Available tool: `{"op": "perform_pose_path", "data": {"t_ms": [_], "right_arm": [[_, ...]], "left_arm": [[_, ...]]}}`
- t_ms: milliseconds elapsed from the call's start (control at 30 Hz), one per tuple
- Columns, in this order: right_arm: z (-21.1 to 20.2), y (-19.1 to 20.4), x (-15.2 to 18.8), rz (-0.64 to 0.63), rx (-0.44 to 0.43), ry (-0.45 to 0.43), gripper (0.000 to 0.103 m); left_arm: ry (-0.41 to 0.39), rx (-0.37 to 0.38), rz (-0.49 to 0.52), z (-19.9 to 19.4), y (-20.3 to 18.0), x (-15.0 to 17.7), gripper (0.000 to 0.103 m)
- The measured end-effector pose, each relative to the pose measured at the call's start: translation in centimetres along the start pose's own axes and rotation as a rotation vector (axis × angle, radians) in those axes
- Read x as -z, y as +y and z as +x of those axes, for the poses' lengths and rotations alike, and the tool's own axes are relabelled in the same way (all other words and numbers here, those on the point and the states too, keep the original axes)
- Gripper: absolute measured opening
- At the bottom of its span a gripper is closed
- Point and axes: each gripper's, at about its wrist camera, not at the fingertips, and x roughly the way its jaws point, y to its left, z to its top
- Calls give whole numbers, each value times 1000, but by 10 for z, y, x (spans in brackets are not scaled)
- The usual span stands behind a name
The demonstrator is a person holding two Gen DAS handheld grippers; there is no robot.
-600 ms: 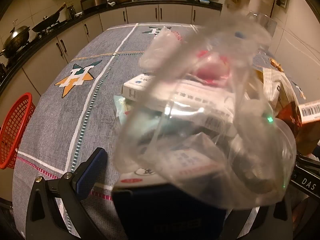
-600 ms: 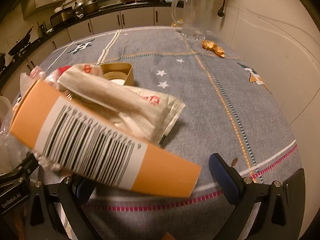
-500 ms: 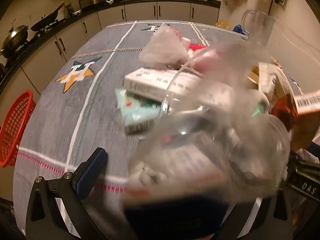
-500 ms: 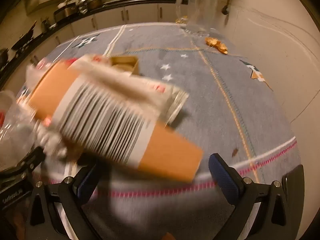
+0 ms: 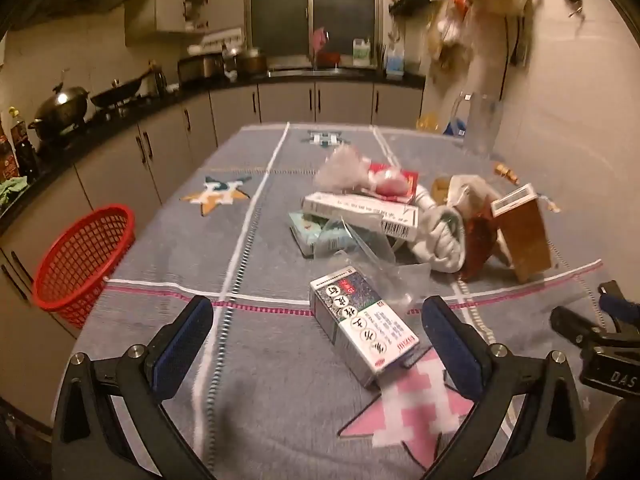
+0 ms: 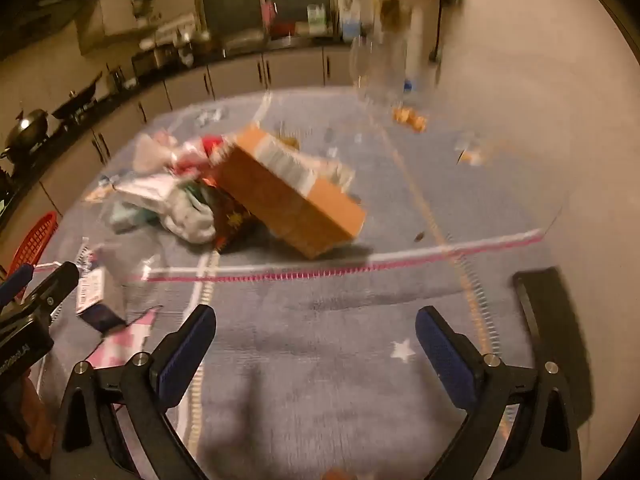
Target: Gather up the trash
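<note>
A pile of trash lies mid-table: a brown box with a barcode (image 5: 524, 236) (image 6: 288, 200), a long white box (image 5: 360, 210), a crumpled clear bag (image 5: 344, 168), a teal packet (image 5: 316, 234), white cloth (image 5: 444, 240) and clear film (image 5: 384, 268). A small box with printed characters (image 5: 362, 328) lies nearest, between my left gripper's fingers. My left gripper (image 5: 316, 344) is open and empty. My right gripper (image 6: 314, 350) is open and empty, in front of the brown box.
A red mesh basket (image 5: 80, 264) stands off the table's left edge. A glass mug (image 5: 482, 124) and orange scraps (image 6: 408, 118) are at the far right. Kitchen counters with pans run along the back and left.
Both grippers let go of their loads and pulled back. The clear bag with the small box and the brown box now lie on the table.
</note>
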Motion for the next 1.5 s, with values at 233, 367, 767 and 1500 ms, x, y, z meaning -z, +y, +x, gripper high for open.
{"op": "perform_pose_path", "data": {"t_ms": [233, 367, 767, 1500], "right_arm": [[-41, 14, 22, -10, -94, -122, 101], [-44, 24, 21, -62, -101, -119, 93], [-40, 33, 26, -65, -43, -115, 90], [-30, 49, 33, -136, -20, -107, 88]], "left_arm": [[-20, 9, -46, -36, 18, 27, 103], [-1, -12, -79, -41, 30, 37, 103], [-28, -9, -67, -48, 33, 44, 103], [-17, -72, -11, -38, 34, 43, 103]]}}
